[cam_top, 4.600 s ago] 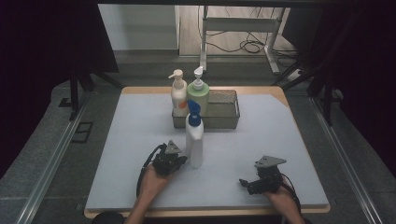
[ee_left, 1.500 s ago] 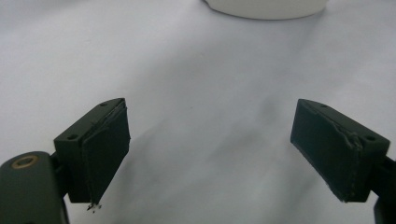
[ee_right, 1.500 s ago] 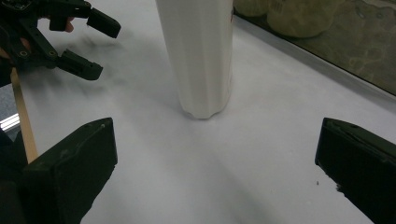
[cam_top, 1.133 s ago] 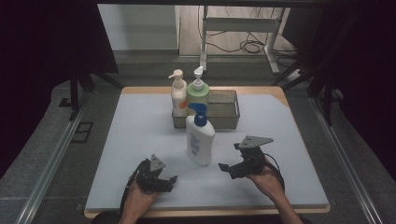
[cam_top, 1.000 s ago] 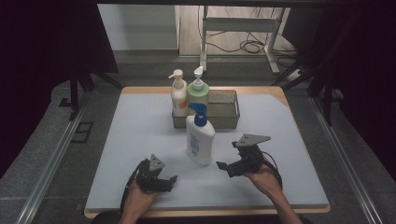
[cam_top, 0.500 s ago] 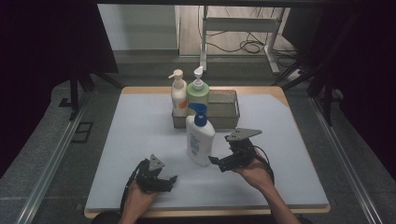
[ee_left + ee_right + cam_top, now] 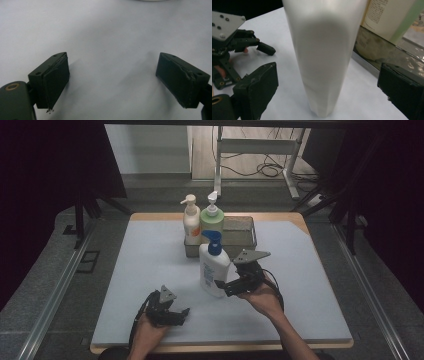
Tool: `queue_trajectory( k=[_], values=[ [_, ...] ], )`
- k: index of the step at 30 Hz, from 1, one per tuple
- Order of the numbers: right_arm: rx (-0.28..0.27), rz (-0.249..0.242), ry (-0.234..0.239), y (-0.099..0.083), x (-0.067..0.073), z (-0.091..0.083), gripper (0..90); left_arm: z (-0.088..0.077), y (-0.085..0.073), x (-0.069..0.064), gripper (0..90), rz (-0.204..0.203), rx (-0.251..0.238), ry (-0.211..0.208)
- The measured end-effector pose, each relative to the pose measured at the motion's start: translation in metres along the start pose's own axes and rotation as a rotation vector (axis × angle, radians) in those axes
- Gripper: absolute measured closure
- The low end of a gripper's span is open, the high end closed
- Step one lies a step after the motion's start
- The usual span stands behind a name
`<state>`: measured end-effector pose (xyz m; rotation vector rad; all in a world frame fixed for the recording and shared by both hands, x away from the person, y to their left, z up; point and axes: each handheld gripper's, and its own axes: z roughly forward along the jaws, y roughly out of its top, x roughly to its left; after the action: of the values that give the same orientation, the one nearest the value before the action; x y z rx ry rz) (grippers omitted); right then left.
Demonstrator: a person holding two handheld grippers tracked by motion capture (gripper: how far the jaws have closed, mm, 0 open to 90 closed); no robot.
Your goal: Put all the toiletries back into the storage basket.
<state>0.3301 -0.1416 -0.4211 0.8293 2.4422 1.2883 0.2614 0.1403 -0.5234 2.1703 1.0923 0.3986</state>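
Bottle [image 7: 214,270] with the blue pump is stood upright mid-surface, at 6 o'clock from the tray [image 7: 240,236]. Right tool [image 7: 223,287] is held wide open around its base, jaws not touching yet. Left tool [image 7: 184,312] is parked open at 7 o'clock, nothing gripped.

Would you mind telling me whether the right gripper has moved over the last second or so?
Yes. The right gripper has moved left across the table, closing in on the white bottle with the blue pump, its jaws open either side of the base.
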Motion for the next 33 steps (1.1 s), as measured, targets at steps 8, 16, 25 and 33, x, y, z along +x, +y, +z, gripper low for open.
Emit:
queue_trajectory(
  k=[8, 16, 25, 33],
  values=[
    [-0.005, 0.001, -0.017, 0.012, 0.002, 0.009, 5.7, 0.000, 0.000, 0.000, 11.6, -0.001, 0.000, 0.000],
    [0.008, -0.003, -0.036, 0.018, 0.003, 0.019, 13.2, 0.000, 0.000, 0.000, 11.7, 0.000, 0.000, 0.001],
    [0.006, -0.010, -0.049, 0.023, 0.006, 0.028, 19.7, 0.000, 0.000, 0.000, 11.7, -0.001, -0.001, 0.001],
    [-0.002, -0.010, -0.036, 0.022, 0.008, 0.029, 36.3, 0.000, 0.000, -0.001, 11.7, -0.003, -0.004, 0.004]
  ],
)
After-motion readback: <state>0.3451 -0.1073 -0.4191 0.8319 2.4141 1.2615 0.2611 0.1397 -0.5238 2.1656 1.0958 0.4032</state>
